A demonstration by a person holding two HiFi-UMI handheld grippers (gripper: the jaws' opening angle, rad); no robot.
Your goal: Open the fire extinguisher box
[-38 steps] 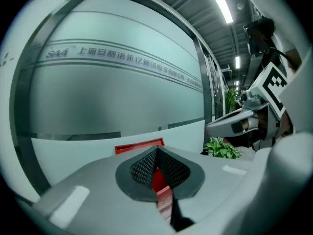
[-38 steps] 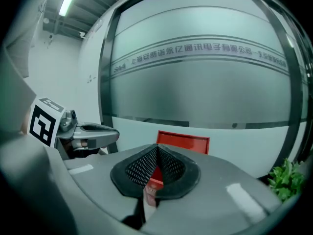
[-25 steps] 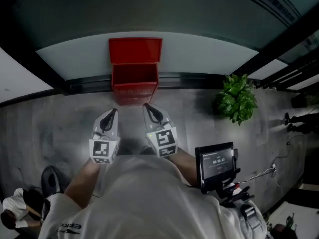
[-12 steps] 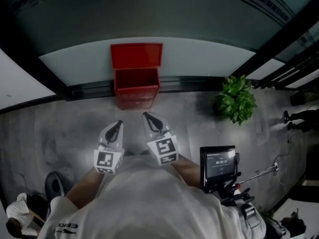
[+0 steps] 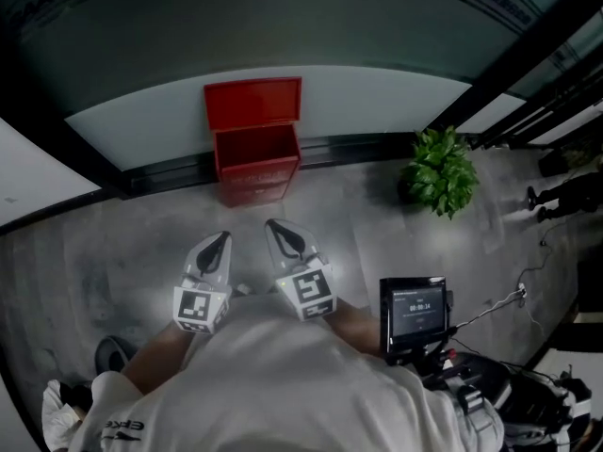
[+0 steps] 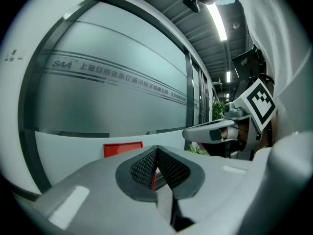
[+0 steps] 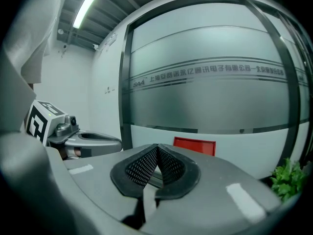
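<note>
One red fire extinguisher box [image 5: 254, 149] standing open, one potted plant [image 5: 440, 172] sitting well apart, left tongs [image 5: 217, 245] and right tongs [image 5: 282, 237] both hovering pressed together, empty

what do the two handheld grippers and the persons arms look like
Both the left gripper and the right gripper have pale grey tongs that taper to a point, lined with black mesh-textured pads. Each carries a white cube printed with black square markers. The person wears a white short-sleeved shirt.
</note>
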